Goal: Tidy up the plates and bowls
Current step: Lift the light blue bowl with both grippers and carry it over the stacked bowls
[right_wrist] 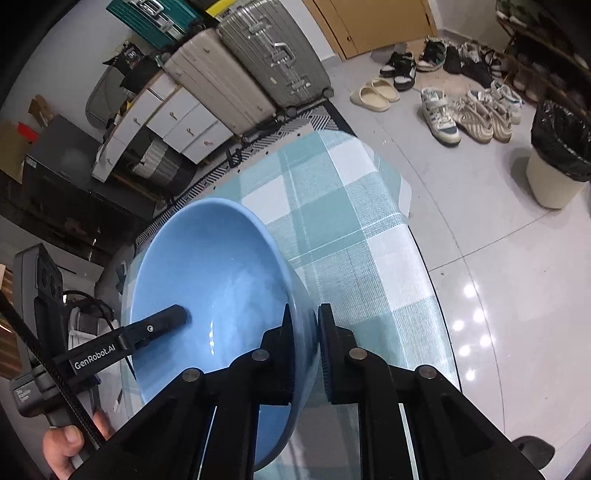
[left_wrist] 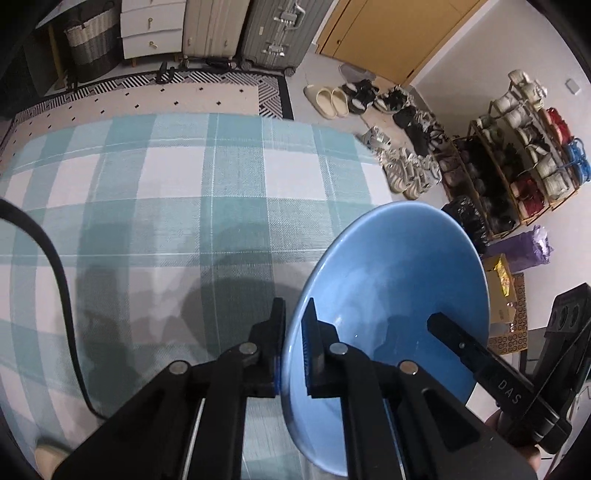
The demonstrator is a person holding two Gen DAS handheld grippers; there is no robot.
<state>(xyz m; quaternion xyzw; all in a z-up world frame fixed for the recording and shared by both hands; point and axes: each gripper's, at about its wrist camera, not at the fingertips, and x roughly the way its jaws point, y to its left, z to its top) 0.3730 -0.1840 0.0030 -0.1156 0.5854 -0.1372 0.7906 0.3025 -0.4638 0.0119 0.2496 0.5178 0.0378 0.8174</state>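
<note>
Left tool (left_wrist: 293,347) and right tool (right_wrist: 304,350) each clamp opposite rims of the blue bowl (left_wrist: 399,295), sharing its weight above the desk (left_wrist: 166,184).

- A table (left_wrist: 177,177) covered in a teal-and-white checked cloth fills the foreground.
- Beyond it lies a rug (left_wrist: 155,92) with a black-and-white geometric border.
- Two hard-shell suitcases, one beige (left_wrist: 212,29) and one grey (left_wrist: 275,33), stand against the far wall beside a white drawer unit (left_wrist: 153,27) and a woven basket (left_wrist: 90,40).
- A yellow-brown door (left_wrist: 388,33) stands to the right of them.
- Shoes and slippers (left_wrist: 328,99) lie scattered on the glossy pale floor (right_wrist: 498,229), which reflects ceiling lights.
- A wooden shoe rack (left_wrist: 517,155) is full of shoes.
- A cream bin (right_wrist: 554,173) holds a black liner.
</note>
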